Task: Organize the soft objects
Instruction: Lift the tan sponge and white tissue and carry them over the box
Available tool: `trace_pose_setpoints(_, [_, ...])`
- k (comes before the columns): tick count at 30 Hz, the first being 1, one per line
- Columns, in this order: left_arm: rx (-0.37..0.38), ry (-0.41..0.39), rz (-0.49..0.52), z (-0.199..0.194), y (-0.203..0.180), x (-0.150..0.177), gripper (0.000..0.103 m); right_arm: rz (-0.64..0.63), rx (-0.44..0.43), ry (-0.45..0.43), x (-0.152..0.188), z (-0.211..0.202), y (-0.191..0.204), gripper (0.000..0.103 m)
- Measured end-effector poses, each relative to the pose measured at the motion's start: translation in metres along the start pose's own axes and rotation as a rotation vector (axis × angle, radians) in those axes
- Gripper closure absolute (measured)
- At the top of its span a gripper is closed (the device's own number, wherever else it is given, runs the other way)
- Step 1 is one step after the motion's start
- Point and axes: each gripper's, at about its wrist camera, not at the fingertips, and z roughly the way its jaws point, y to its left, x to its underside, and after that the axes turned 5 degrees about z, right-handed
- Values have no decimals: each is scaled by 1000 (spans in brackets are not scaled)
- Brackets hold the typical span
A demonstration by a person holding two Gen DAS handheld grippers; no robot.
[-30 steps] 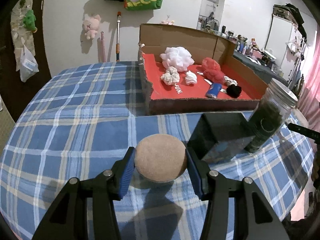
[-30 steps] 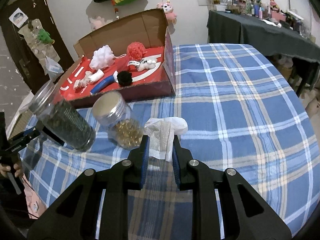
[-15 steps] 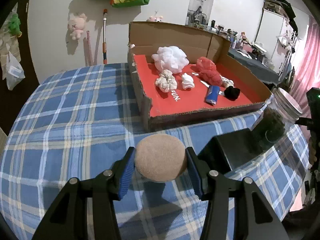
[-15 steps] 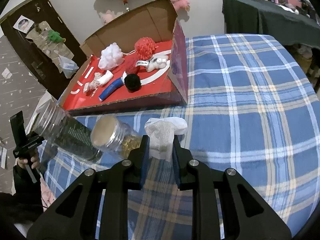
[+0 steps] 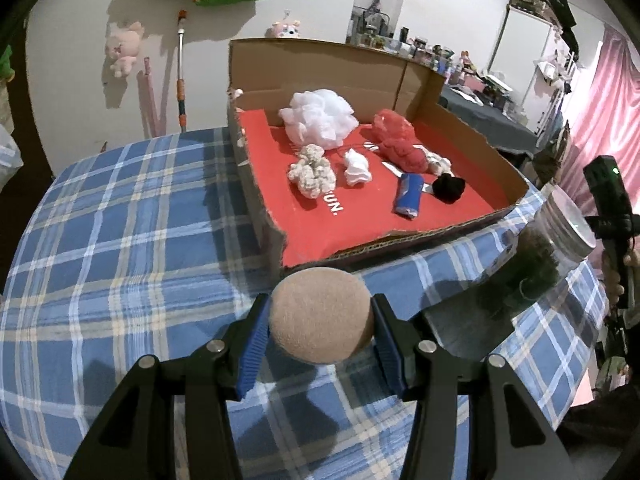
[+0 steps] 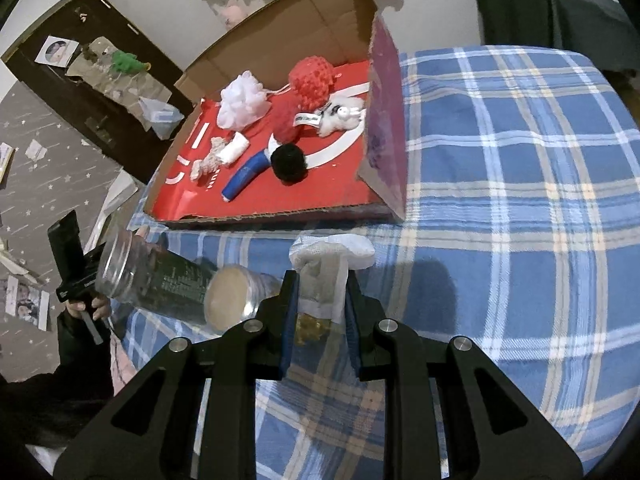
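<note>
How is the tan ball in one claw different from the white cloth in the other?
The tan ball is round, smooth and felt-like; the white cloth is a crumpled, mesh-like rag. The ball fills a wide gap in the left gripper; the cloth is pinched thin in the right gripper and flops out above. Both are soft, clamped, and held above the plaid table near the box.

blue plaid tablecloth [image 5: 120, 248], tan sponge [image 5: 320, 316]
</note>
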Motion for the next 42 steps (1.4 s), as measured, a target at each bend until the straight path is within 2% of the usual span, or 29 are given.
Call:
trace_pose_setpoints(13, [52, 15, 72, 2, -14, -29, 50, -25, -78, 92, -26, 11, 9, 83])
trace_pose_setpoints(21, [82, 30, 106, 18, -32, -52, 50, -53, -114, 107, -41, 13, 23, 83])
trace_pose_setpoints(26, [88, 48, 119, 33, -42, -67, 50, -82, -102, 95, -50, 17, 34, 83])
trace_pose_setpoints(31, [69, 91, 125, 54, -46, -80, 50, -119, -9, 78, -62, 30, 47, 83])
trace_pose_setpoints(36, [46, 150, 118, 76, -45, -88, 50, -220, 175, 85, -73, 49, 64, 83])
trace_pose_setpoints(38, [29, 171, 118, 83, -45, -93, 50, -280, 290, 96, -77, 63, 72, 83])
trace_pose_setpoints(42, [6, 217, 134, 98, -45, -98, 50, -355, 395, 134, -80, 84, 82, 83])
